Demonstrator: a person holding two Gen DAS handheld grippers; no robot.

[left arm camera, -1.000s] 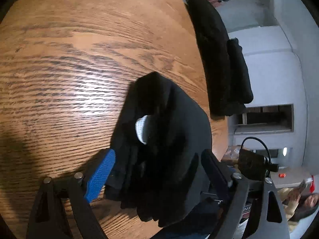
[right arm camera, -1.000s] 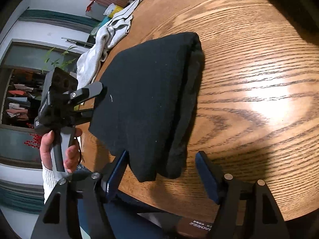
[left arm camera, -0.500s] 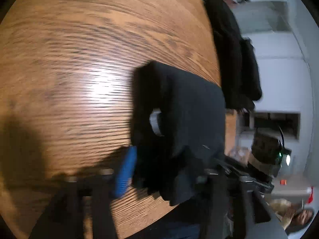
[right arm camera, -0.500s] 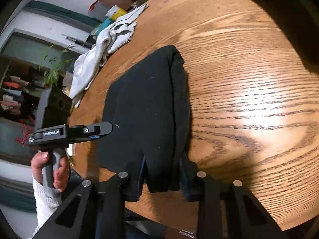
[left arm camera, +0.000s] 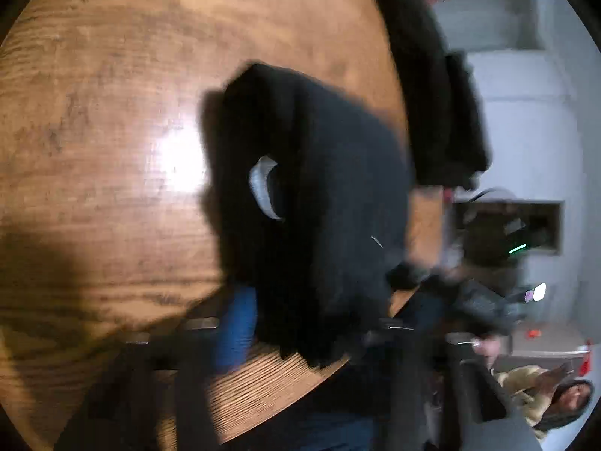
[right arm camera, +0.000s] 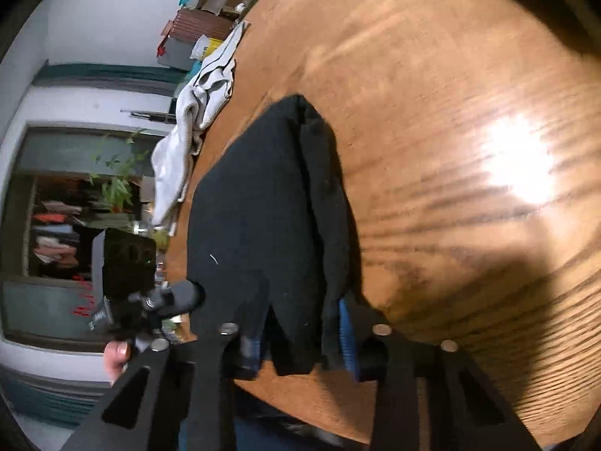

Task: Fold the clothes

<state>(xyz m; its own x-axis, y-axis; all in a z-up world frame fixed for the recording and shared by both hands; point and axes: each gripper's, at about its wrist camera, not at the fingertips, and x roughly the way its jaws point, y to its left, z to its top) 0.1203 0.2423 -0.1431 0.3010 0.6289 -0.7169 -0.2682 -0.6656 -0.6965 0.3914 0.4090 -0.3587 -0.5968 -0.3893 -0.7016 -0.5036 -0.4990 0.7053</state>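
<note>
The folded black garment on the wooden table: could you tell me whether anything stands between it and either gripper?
Nothing visible does. The right gripper is shut on the folded black garment's near edge, and the left gripper also pinches that edge, with only fabric between the fingers.

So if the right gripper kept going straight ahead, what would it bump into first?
Nothing new: the right gripper is already shut on the near edge of the folded black garment. Going on would just shove that cloth across the wooden table. Beyond it the tabletop looks bare, though depth is unclear.
</note>
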